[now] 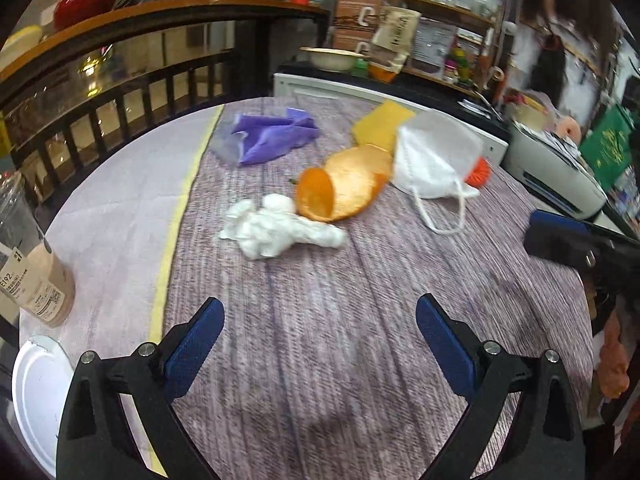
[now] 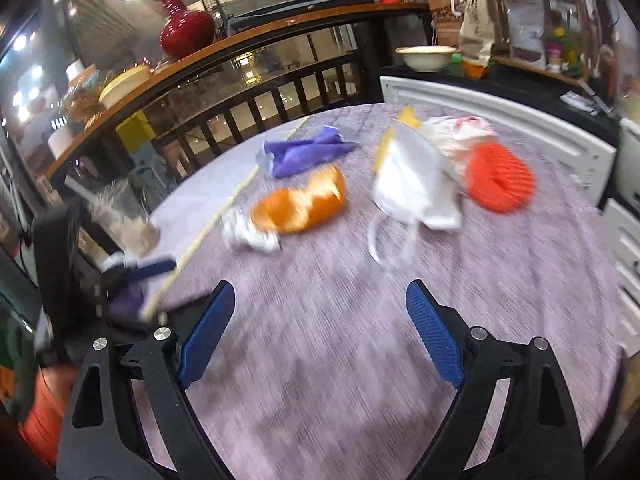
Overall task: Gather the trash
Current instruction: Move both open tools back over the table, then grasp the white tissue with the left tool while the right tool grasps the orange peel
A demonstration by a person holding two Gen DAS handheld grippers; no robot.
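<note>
Nearest, left tongs (image 1: 320,344) spread wide and empty above bare tabletop (image 1: 320,300); right tongs (image 2: 320,332) likewise spread and empty, with that view smeared, so likely swinging fast. Off to the left edge, a half-full drink cup (image 1: 30,272) and a white lid (image 1: 36,396) close to the rim: easily knocked over or spilled by a careless sweep of the left tongs. Further in, a crumpled white tissue (image 1: 276,230) touching an orange peel (image 1: 344,186): soft, light, apt to tear or drag the peel along if pinched at a loose corner, and the curved peel liable to slip out from smooth pads. Just beside the peel, a white face mask (image 1: 434,160) with ear loops (image 1: 444,216) trailing toward the near side: loops prone to snagging on a fingertip and pulling the mask, plus the orange-red mesh item (image 2: 500,178) tucked against it, sideways. Farther back, a purple wrapper (image 1: 272,136) and a yellow piece (image 1: 382,124) near the far rim: thin, flat, hard to pinch, possibly pushed off the edge. With both tongs converging on one cluster, risk of collision.
</note>
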